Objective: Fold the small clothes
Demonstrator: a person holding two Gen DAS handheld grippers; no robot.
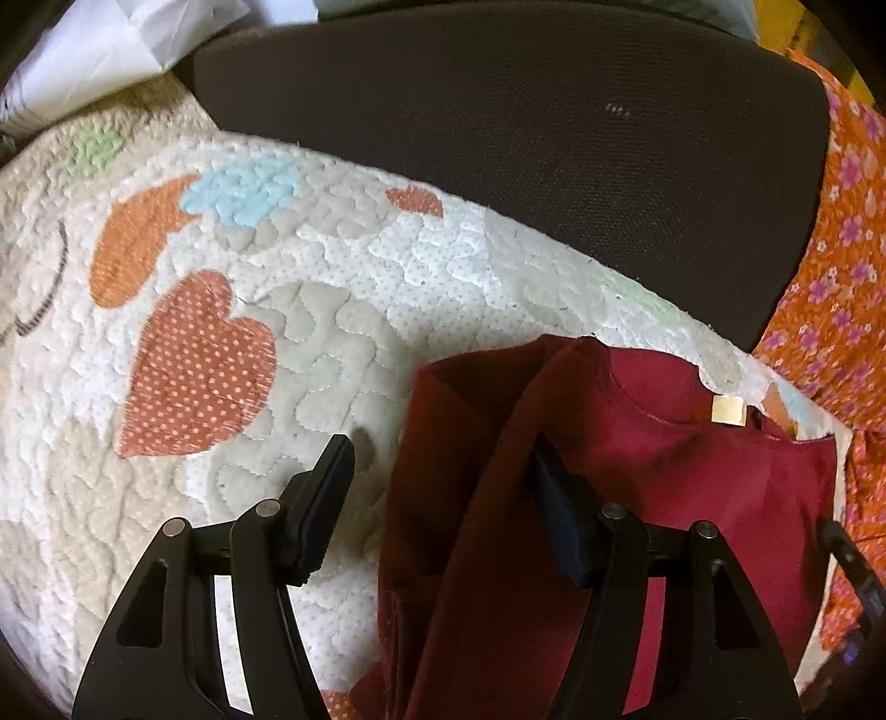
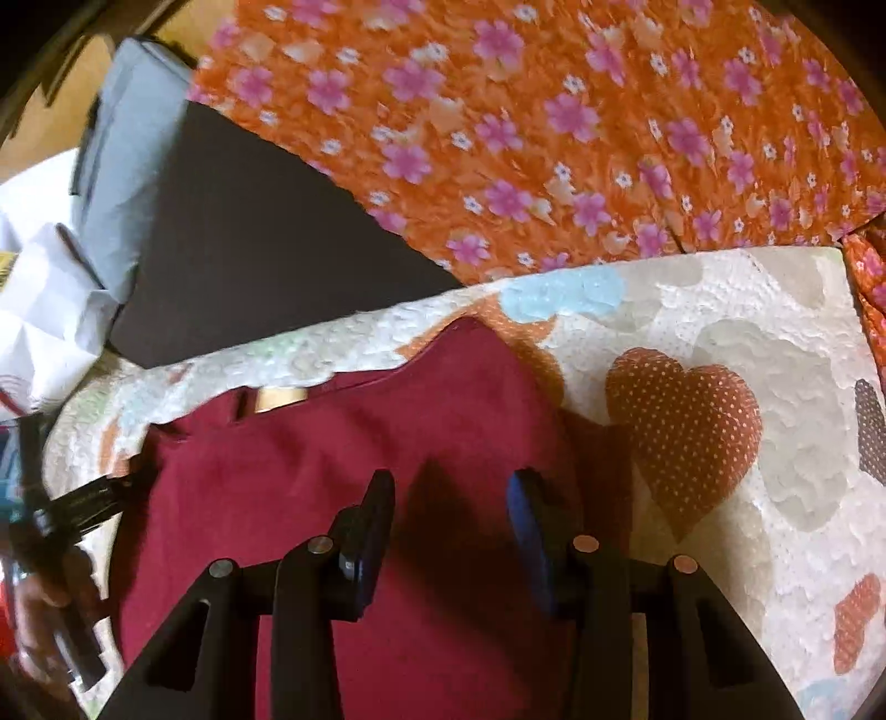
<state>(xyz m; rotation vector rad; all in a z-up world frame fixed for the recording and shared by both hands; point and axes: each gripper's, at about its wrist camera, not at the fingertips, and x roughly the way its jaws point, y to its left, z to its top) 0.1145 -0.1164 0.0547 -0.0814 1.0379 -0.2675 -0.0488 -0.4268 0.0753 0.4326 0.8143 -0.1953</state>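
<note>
A small dark red shirt [image 1: 692, 476] with a tan neck label [image 1: 728, 410] lies on a quilted mat with heart patches [image 1: 277, 343]. Its left side is folded over toward the middle. My left gripper [image 1: 437, 459] is open, its right finger [image 1: 554, 487] lying over the folded edge, its left finger over the mat. In the right wrist view the shirt [image 2: 310, 471] lies flat and my right gripper [image 2: 451, 487] is open just above it, holding nothing. The left gripper [image 2: 83, 504] shows at that view's left edge.
A dark cushion [image 1: 526, 138] lies behind the mat. Orange floral cloth [image 2: 554, 138] lies to the right and back. White paper or bags [image 1: 111, 50] sit at the far left. A grey pad [image 2: 127, 155] lies beyond the cushion.
</note>
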